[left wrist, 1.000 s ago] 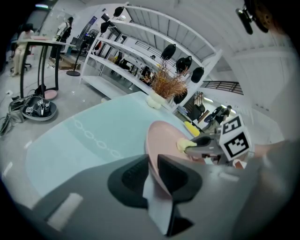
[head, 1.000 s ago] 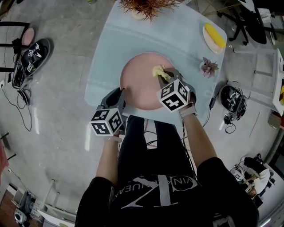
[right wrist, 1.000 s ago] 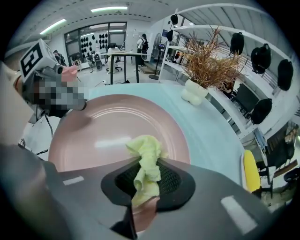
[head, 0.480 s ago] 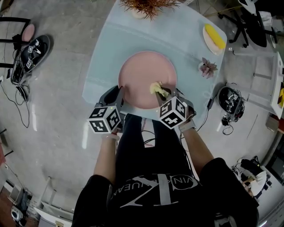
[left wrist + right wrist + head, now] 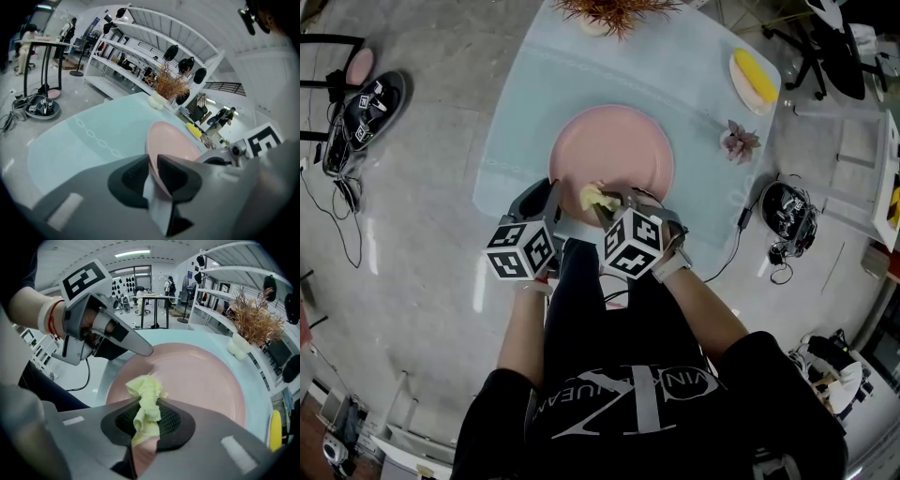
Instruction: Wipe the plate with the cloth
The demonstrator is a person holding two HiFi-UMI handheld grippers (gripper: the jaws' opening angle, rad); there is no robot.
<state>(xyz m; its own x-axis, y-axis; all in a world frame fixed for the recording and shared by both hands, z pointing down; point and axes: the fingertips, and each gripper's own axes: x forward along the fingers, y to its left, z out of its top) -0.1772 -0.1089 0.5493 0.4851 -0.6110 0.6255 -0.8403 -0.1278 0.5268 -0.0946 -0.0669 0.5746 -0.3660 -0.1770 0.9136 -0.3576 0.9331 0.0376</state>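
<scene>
A round pink plate point(image 5: 614, 159) lies on the pale blue table point(image 5: 544, 94). My left gripper point(image 5: 551, 199) is shut on the plate's near-left rim point(image 5: 151, 161), the rim held between its jaws. My right gripper point(image 5: 602, 201) is shut on a crumpled yellow cloth point(image 5: 594, 197), which rests on the plate's near part. In the right gripper view the yellow cloth point(image 5: 145, 404) sticks out between the jaws over the pink plate point(image 5: 201, 380), and the left gripper point(image 5: 151, 351) shows at the plate's left rim.
A vase with dried twigs point(image 5: 614, 11) stands at the table's far edge. A small plate with a yellow thing point(image 5: 753, 78) and a small succulent point(image 5: 741, 142) sit at the table's right. Cables and gear point(image 5: 787, 211) lie on the floor at both sides.
My right gripper has dragged the yellow cloth from the plate's right middle toward its near-left rim, close to the left gripper. The left gripper has kept its hold on the rim.
</scene>
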